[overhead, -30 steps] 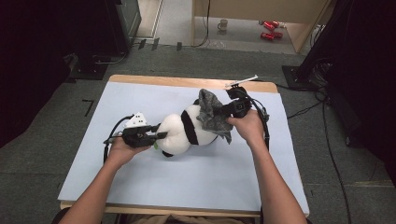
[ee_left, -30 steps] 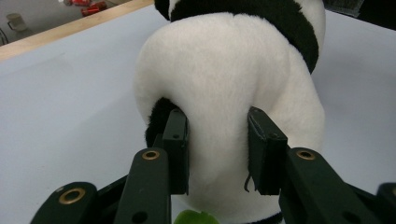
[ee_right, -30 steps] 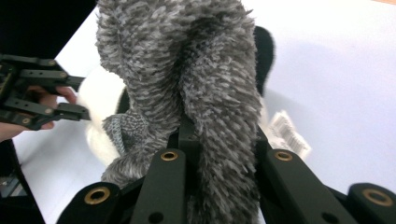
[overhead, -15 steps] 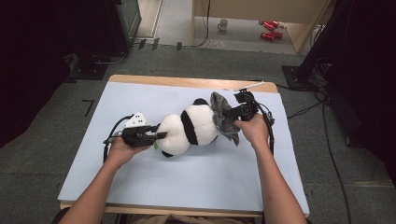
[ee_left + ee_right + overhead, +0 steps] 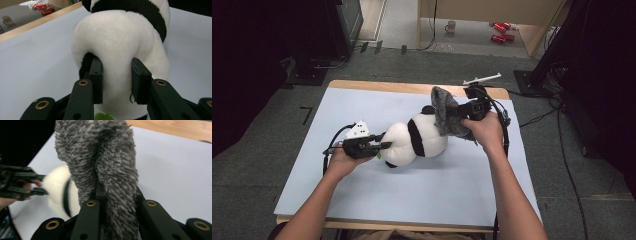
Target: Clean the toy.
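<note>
1. Pale blue sheet-covered table (image 5: 362, 200), mid-frame
2. Black-and-white plush panda (image 5: 419, 142) lying centre, left gripper (image 5: 379, 146) jaws just closing, pinching its white end
3. Shaggy grey cloth (image 5: 447, 112), upper right, clamped in right gripper (image 5: 464, 112)
4. Risk: panda dragged if pinch slips
</note>
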A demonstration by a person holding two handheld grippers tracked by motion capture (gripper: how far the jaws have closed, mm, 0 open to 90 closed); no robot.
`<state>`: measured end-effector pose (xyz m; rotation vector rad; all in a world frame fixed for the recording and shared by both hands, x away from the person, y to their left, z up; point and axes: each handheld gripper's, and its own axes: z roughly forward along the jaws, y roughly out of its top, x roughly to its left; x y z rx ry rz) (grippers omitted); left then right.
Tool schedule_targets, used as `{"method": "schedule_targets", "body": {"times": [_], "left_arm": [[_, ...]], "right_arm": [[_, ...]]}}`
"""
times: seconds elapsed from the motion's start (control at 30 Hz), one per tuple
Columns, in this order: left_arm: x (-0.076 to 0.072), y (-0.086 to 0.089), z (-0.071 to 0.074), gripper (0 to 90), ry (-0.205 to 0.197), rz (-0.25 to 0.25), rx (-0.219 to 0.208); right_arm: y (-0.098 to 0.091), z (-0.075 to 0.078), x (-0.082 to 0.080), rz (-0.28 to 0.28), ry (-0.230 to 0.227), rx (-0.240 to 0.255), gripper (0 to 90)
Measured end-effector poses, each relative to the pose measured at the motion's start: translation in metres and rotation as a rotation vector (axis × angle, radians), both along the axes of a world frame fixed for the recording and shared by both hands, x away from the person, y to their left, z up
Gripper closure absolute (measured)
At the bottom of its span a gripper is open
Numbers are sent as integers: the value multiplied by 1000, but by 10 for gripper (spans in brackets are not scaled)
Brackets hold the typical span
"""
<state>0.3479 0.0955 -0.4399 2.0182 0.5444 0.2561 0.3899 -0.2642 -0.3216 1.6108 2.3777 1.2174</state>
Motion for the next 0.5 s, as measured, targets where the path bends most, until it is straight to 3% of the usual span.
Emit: {"method": "schedule_targets", "body": {"times": [0.2, 0.5], "left_arm": [[-1, -1, 1, 675, 6, 4, -1], [-1, -2, 1, 673, 16, 12, 1]], "right_arm": [[35, 10, -5, 85, 4, 31, 774], [86, 1, -4, 181, 39, 59, 774]]}}
